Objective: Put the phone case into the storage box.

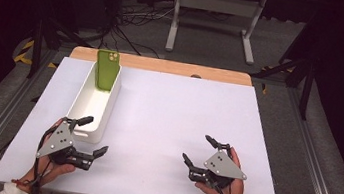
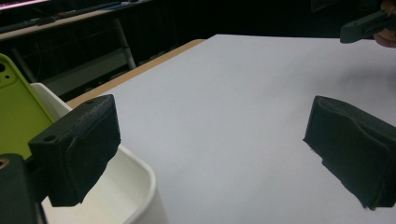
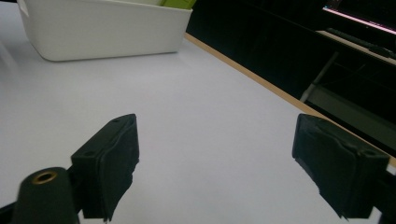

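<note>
- Your left tool (image 1: 93, 134) sits at the near left of the white-topped bench (image 1: 171, 127), its jaws spread wide with nothing between them.
- One jaw of that left tool hovers at the near end of the long white plastic bin (image 1: 89, 102), over its rim; the other jaw lies over bare bench just to the right of the bin.
- In the left gripper view the bin's rounded white corner (image 2: 140, 179) shows right beside the left-hand jaw.
- The green phone case with camera cut-outs (image 1: 107, 70) stands nearly upright in the far end of the bin, leaning against its far wall, well apart from both tools.
- Your right tool (image 1: 198, 151) rests low at the near right of the bench, jaws likewise wide apart and empty.
- In the right gripper view the bin (image 3: 102, 28) lies farther off, to the left, with a sliver of the green case (image 3: 177, 3) above its rim.
- Your hands hold each tool from behind, near the bench's front edge.
</note>
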